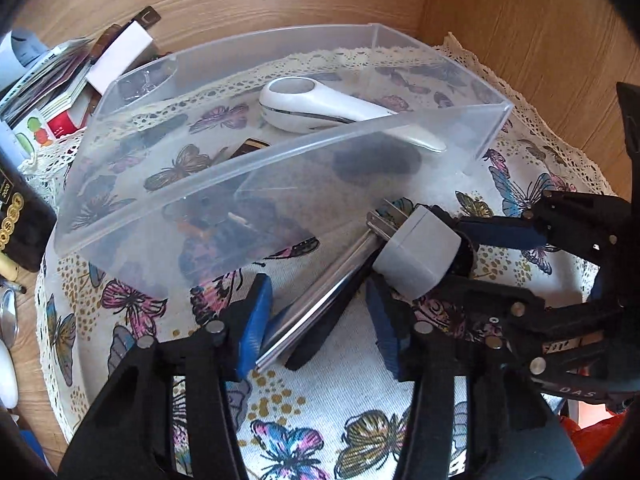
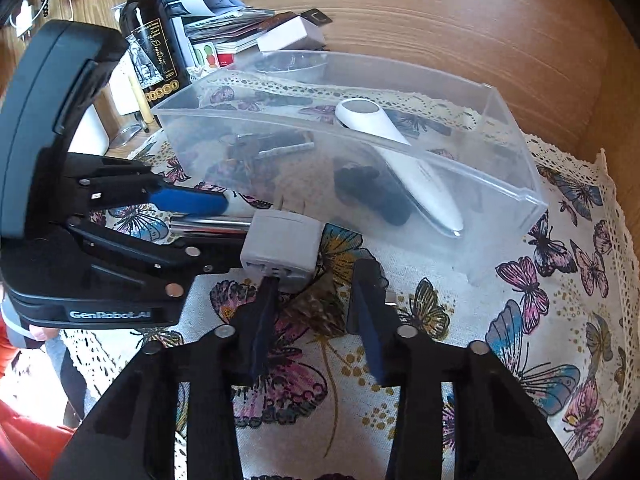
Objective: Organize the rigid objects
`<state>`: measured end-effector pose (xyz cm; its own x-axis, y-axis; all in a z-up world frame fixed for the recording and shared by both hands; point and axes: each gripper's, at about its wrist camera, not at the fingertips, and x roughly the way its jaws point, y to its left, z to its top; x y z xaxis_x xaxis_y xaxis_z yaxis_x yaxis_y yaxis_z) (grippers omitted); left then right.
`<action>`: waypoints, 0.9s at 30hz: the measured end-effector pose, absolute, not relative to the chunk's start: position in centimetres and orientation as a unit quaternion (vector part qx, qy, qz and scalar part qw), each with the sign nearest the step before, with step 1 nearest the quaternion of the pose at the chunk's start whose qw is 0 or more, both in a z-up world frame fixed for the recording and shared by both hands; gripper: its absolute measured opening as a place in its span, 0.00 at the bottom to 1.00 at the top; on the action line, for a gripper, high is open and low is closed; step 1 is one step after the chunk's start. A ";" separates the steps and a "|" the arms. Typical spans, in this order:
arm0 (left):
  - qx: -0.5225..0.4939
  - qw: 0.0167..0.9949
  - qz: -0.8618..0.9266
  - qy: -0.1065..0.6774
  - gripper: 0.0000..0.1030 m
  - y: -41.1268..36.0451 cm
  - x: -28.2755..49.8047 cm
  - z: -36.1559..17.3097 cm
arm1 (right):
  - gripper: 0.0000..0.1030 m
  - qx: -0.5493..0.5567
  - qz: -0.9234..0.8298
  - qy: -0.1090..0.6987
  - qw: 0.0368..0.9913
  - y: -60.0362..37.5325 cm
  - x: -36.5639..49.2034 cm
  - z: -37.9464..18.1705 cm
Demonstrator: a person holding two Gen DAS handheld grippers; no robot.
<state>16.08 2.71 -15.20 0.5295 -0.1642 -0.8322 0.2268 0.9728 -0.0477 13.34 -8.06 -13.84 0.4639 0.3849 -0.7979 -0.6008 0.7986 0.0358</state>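
Observation:
A clear plastic bin [image 1: 224, 200] [image 2: 516, 184] stands on the butterfly tablecloth. In it lie a white handheld device [image 1: 316, 110] [image 2: 400, 148], a dark lump [image 1: 376, 160] [image 2: 372, 192] and some small dark items [image 2: 264, 148]. A grey plug adapter [image 1: 420, 248] [image 2: 282, 248] sits on the cloth just in front of the bin. A shiny metal tool with a black handle [image 1: 320, 308] [image 2: 208, 224] lies between my left gripper's [image 1: 320, 324] open fingers. My right gripper [image 2: 316, 316] is open; its left finger touches the adapter.
A dark wine bottle [image 2: 150, 40], stacked booklets and a white box [image 1: 120, 56] [image 2: 288, 36] stand left of the bin. Wooden walls [image 1: 520, 40] close in the back and right. The cloth's lace edge [image 2: 600, 184] runs along the right.

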 end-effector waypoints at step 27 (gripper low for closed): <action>-0.029 0.919 -0.062 0.388 0.13 4.8 7.7 -11.5 | 0.30 -0.073 0.276 0.369 0.885 -11.4 11.4 -9.6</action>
